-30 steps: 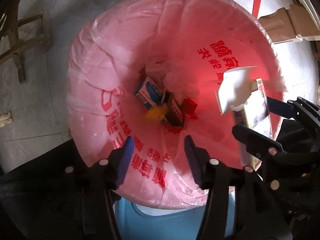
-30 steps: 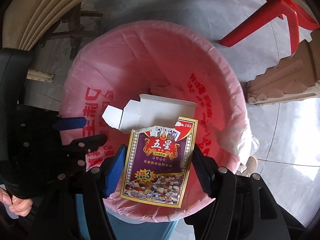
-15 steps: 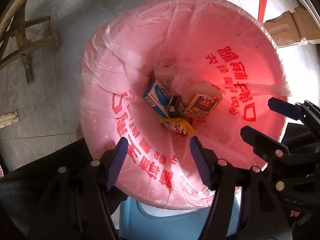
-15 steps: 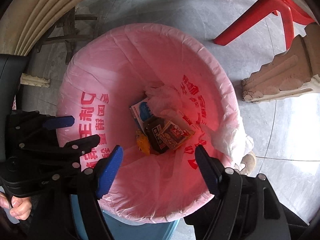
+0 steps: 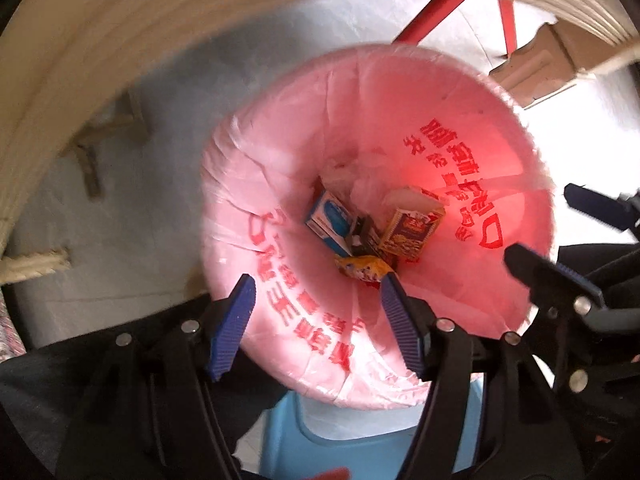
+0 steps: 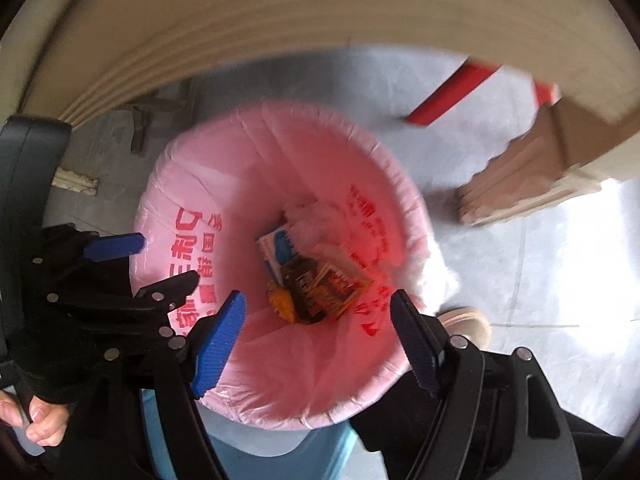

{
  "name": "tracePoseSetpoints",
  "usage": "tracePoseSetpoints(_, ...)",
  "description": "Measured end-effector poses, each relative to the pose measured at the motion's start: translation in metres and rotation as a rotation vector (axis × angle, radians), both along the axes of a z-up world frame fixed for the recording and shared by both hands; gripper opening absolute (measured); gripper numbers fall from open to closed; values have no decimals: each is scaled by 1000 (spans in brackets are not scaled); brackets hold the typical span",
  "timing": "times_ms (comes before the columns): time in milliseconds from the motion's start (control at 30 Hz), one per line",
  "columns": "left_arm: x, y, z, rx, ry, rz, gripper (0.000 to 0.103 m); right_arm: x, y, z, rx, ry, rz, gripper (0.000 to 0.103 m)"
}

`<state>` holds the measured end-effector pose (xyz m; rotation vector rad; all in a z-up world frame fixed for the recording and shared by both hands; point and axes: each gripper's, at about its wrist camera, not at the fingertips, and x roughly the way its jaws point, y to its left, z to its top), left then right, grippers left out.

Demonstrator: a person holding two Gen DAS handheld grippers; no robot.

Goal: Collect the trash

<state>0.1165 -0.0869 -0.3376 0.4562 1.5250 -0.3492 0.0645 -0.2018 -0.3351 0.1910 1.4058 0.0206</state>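
Observation:
A blue bin [image 5: 320, 444] lined with a pink bag [image 5: 400, 120] printed in red stands below both grippers. At its bottom lie a purple-and-yellow playing-card box [image 5: 412, 228], a blue-and-white carton [image 5: 330, 220], a yellow wrapper [image 5: 362, 268] and crumpled white plastic. My left gripper [image 5: 316, 280] hangs open above the bag's near rim, holding nothing. My right gripper [image 6: 318, 296] is open over the bag as well, with only the card box [image 6: 334, 286] and carton [image 6: 280, 250] far below it. Each gripper shows in the other's view: right gripper [image 5: 538, 220], left gripper [image 6: 168, 258].
A cream round table edge [image 5: 160, 20] arches over the top of both views. Red chair legs [image 5: 432, 12] and a carved wooden base [image 6: 528, 184] stand on the grey floor behind the bin. A shoe [image 6: 464, 318] is beside the bin, and a hand [image 6: 40, 428] holds the left gripper.
The right gripper let go of the card box, which fell to the bottom of the bag. Both grippers opened wider and rose; the table edge came into view.

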Motion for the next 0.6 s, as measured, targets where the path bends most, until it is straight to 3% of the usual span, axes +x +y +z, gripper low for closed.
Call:
tracePoseSetpoints(233, -17, 2, 67, -33, -186, 4, 64, -26, -3, 63, -56, -162, -67, 73)
tracePoseSetpoints(367, -27, 4, 123, -97, -316, 28, 65, -41, -3, 121, -134, -325, -97, 74)
tracePoseSetpoints(433, -31, 3, 148, -123, -372, 32, 66, -48, -5, 152, -172, -408, -117, 79)
tracePoseSetpoints(600, -45, 9, 216, -198, -518, 69, 75, -67, -8, 221, -225, -580, -159, 85)
